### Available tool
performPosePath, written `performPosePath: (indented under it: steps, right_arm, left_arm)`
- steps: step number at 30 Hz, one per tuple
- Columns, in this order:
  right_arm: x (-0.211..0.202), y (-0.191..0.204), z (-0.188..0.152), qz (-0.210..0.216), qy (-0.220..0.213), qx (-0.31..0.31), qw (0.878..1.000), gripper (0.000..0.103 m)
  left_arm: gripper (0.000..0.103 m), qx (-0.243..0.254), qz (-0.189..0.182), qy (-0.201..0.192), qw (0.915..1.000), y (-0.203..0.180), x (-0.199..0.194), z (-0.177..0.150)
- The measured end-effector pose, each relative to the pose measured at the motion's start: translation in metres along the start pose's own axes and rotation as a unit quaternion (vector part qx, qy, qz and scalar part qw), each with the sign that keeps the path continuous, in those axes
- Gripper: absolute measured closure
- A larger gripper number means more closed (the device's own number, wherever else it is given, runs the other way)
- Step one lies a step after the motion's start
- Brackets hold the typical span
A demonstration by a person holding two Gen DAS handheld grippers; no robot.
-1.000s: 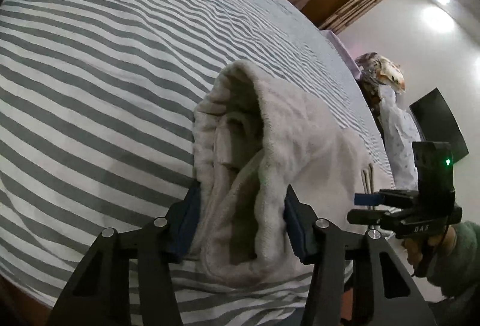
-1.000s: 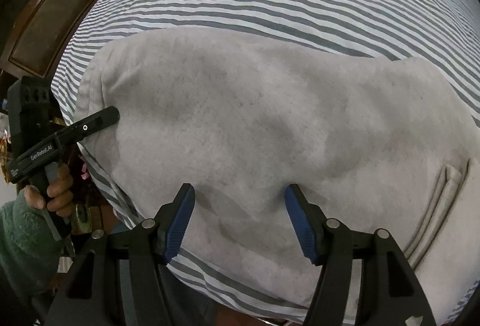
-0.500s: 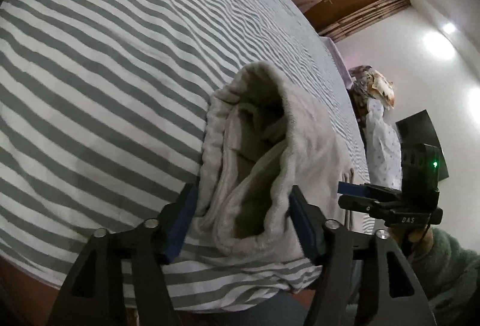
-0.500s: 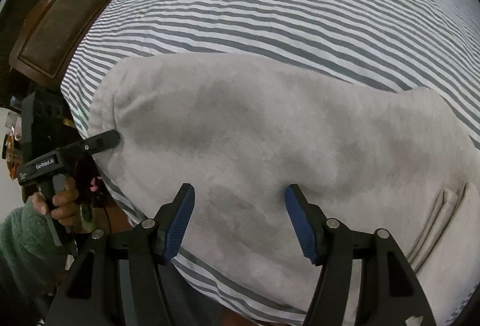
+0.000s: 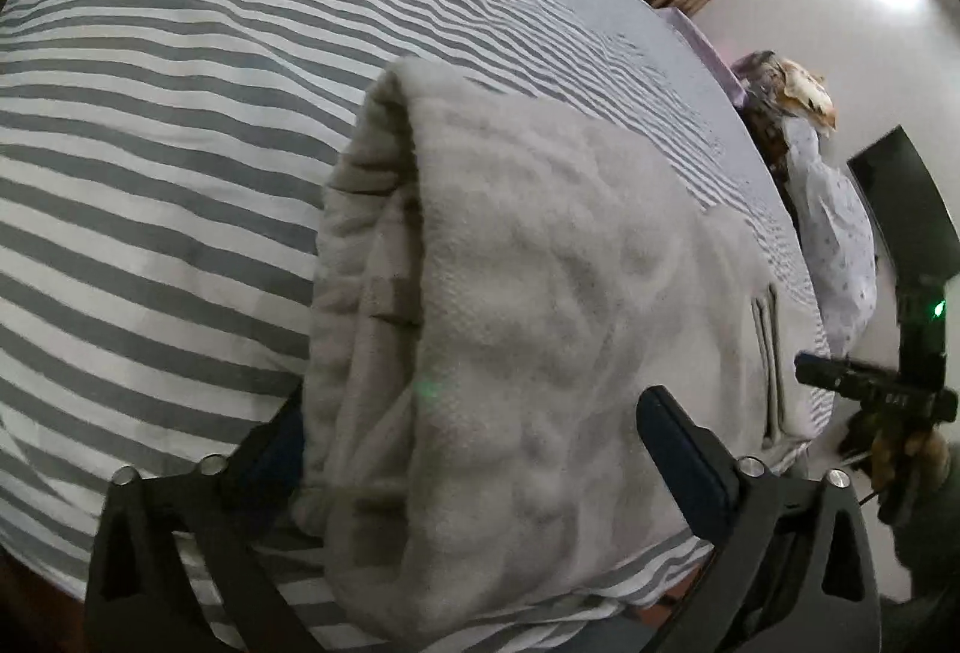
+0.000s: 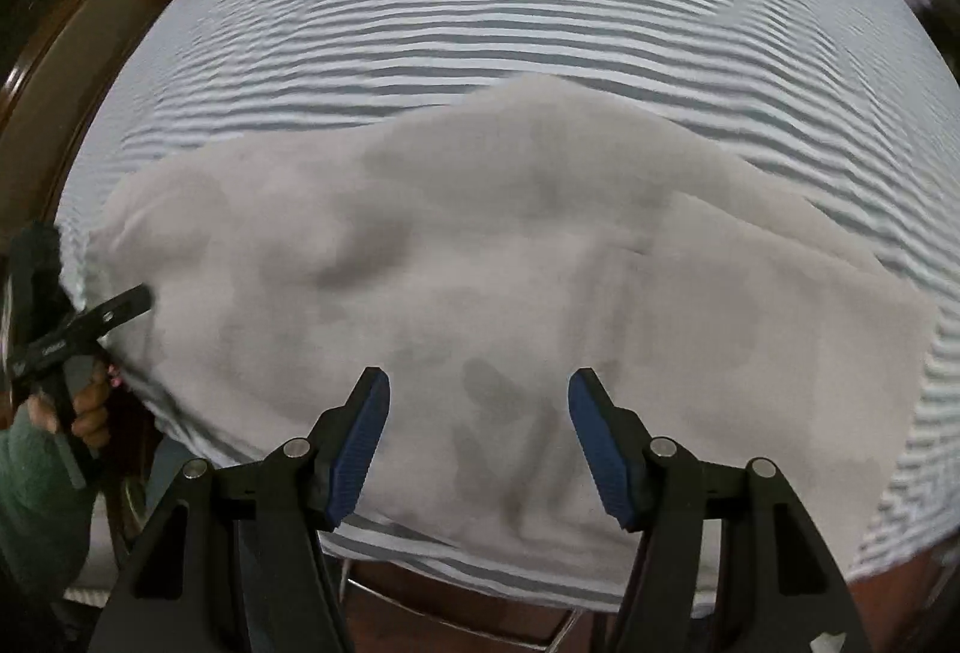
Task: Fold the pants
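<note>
Fuzzy matt fleece pants on striped cotton bedsheet

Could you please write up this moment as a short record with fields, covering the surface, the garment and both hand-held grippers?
surface: striped bedsheet
garment: pale fleece pants, folded, lying flat near the bed's front edge
visible detail: pocket opening on the top layer
left hand-held gripper: jaws have just been opening, wide apart astride the folded end, pads not pressing
right hand-held gripper: open above the pants, holding nothing
</note>
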State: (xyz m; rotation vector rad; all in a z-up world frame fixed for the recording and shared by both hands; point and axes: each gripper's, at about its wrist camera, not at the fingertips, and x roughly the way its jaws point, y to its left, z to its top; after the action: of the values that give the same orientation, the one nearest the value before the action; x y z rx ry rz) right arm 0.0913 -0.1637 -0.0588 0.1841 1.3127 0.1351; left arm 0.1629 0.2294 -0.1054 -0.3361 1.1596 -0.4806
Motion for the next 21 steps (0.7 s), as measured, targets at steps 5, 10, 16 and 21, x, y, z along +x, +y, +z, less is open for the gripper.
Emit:
performPosePath:
  steps: [5,10,16,21]
  right_arm:
    - [-0.003,-0.027,-0.003,0.002,-0.009,0.027,1.000,0.043]
    - [-0.005,-0.038,-0.007,0.007,-0.017,0.029,0.999,0.043]
    - [-0.009,-0.053,-0.015,0.022,-0.024,0.047,0.998,0.043]
    - [-0.014,-0.071,-0.022,0.034,-0.034,0.063,0.997,0.044]
  left_arm:
    - [0.057,0.002,0.042,0.003,0.9991,-0.015,-0.017,0.000]
    - [0.072,-0.005,0.051,-0.002,0.9987,-0.041,-0.035,0.004]
    - [0.076,-0.028,0.048,-0.017,0.9983,-0.066,-0.052,0.005]
    - [0.077,-0.014,0.038,-0.032,0.9987,-0.109,-0.067,0.009]
